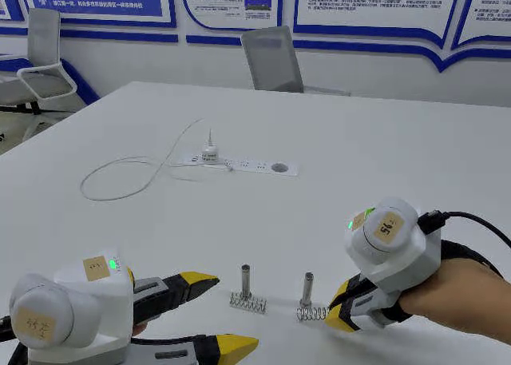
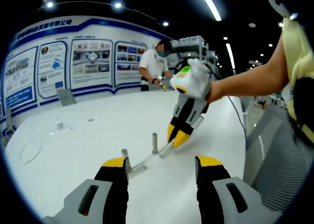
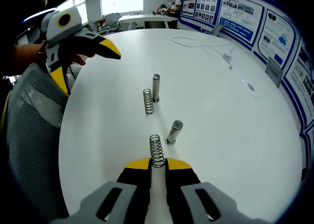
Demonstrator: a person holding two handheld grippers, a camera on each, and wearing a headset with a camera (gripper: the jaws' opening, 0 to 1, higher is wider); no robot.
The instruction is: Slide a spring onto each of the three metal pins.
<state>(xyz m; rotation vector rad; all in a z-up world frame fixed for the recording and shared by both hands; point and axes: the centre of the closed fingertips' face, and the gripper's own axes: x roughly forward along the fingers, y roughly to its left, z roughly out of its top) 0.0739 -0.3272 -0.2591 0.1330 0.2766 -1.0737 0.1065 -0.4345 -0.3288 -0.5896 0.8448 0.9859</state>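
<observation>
Two short metal pins stand upright on the white table (image 1: 335, 141), one on the left (image 1: 245, 280) and one on the right (image 1: 307, 288). A loose spring (image 1: 247, 303) lies flat at the foot of the left pin. My right gripper (image 1: 339, 311) is shut on one end of a second spring (image 1: 313, 312), which lies beside the right pin's base. In the right gripper view that spring (image 3: 156, 150) sticks out from between my nearly closed jaws toward the near pin (image 3: 175, 131). My left gripper (image 1: 223, 311) is open and holds nothing, left of the loose spring (image 2: 138, 168).
A white power strip (image 1: 255, 166) with a plug and a looping white cable (image 1: 120, 185) lies mid-table. Grey chairs (image 1: 271, 57) stand at the far edge. A mesh chair (image 3: 34, 136) sits by the near edge. A person (image 2: 153, 67) stands far off.
</observation>
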